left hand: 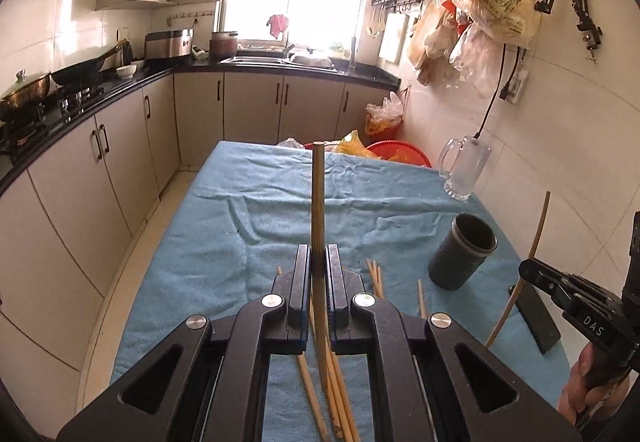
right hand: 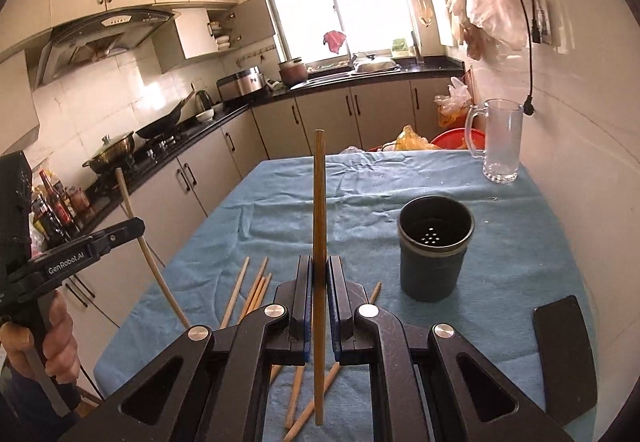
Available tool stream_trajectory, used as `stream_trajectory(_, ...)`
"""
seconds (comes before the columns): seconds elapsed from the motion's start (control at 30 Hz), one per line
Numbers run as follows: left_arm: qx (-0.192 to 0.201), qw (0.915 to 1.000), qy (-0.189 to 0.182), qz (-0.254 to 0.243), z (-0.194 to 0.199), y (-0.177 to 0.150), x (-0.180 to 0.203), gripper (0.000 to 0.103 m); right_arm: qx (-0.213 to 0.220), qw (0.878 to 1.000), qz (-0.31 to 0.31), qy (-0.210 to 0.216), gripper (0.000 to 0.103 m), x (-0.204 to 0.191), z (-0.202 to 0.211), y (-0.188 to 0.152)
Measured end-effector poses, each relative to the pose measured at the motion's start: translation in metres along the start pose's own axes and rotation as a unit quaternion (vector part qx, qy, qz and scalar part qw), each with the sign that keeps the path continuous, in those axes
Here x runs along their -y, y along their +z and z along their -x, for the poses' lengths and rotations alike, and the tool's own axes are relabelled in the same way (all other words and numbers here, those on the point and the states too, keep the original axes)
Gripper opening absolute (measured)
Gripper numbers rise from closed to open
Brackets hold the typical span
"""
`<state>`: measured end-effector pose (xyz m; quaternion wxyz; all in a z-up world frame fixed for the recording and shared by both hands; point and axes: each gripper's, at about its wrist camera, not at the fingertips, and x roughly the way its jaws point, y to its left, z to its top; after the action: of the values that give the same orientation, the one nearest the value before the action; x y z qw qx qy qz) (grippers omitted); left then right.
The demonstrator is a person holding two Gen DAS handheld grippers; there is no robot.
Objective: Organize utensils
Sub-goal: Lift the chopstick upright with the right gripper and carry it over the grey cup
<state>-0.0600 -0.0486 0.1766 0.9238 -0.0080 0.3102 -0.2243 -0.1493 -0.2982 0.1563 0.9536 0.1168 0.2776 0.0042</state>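
My left gripper (left hand: pixel 318 252) is shut on a wooden chopstick (left hand: pixel 317 193) that stands nearly upright above the blue cloth (left hand: pixel 240 226). My right gripper (right hand: pixel 319 262) is shut on a darker chopstick (right hand: pixel 319 193), also upright. Each gripper shows in the other's view: the right gripper (left hand: pixel 528 269) at the right edge with its chopstick (left hand: pixel 538 230), the left gripper (right hand: pixel 134 228) at the left with its pale chopstick (right hand: pixel 144 254). A dark cup (right hand: pixel 434 258) with a holed bottom stands empty to the right of both. Several loose chopsticks (right hand: pixel 256 286) lie on the cloth below the grippers.
A glass mug (right hand: pixel 502 141) stands at the cloth's far right corner by the tiled wall. A flat black object (right hand: pixel 564 354) lies at the near right. Cabinets and a stove counter (left hand: pixel 80 97) run along the left. A red basin (left hand: pixel 400 151) sits beyond the table's far edge.
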Motion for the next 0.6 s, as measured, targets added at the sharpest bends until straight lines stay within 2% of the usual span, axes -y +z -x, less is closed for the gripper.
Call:
stream_trajectory(0.23,0.004,0.9998,-0.016,-0.007,0.000,0.016,0.015,0.006,0.034,0.999,-0.021,0.000,0.007,0.014,0.019,0.008)
stream_trajectory(0.6,0.007,0.9979,-0.060,-0.024,-0.001,0.055,0.059,0.006,0.078,0.994,-0.069,-0.015,0.007,0.056,0.038,0.041)
